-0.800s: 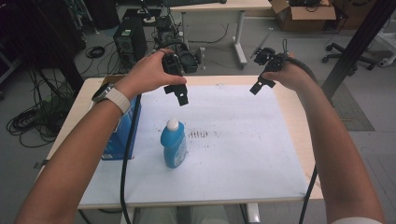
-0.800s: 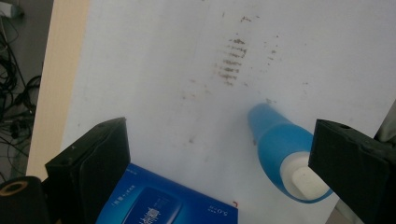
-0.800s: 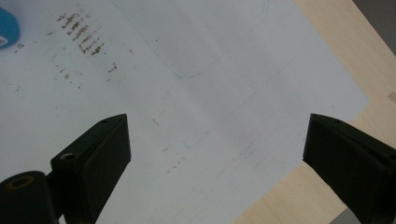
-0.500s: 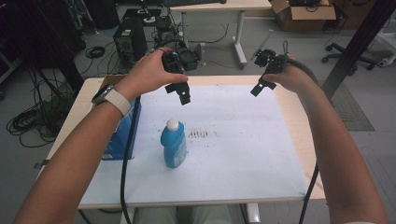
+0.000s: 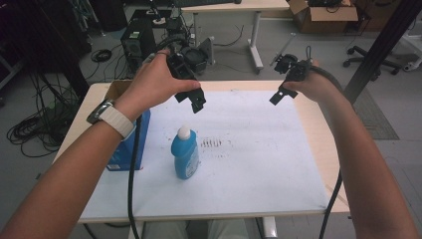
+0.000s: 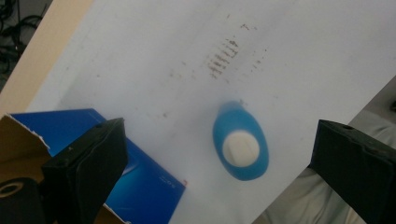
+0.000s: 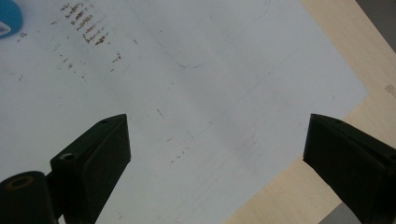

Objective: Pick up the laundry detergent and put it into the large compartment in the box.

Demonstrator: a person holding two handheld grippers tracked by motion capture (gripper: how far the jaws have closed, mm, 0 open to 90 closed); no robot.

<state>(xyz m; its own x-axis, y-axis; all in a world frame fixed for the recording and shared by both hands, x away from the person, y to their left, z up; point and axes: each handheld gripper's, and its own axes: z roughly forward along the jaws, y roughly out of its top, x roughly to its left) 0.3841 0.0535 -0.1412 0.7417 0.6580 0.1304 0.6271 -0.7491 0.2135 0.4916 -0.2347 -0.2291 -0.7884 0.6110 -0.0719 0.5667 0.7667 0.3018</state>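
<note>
Both tools (image 5: 197, 101) (image 5: 277, 94) raised, jaws wide

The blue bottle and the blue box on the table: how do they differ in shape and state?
The blue bottle is rounded and closed by a white cap; the blue box is flat-sided, with its cardboard top torn open. The bottle stands on the white sheet, the box at the sheet's left edge. Both are blue and upright.

A wooden table (image 5: 318, 129) topped with a white sheet (image 5: 259, 164) stands on a grey floor (image 5: 393, 164). Beyond it are a white desk (image 5: 234, 6), a cardboard box (image 5: 323, 9), an office chair (image 5: 398, 52), tangled cables (image 5: 35, 129) and what may be computer equipment (image 5: 137, 42).
</note>
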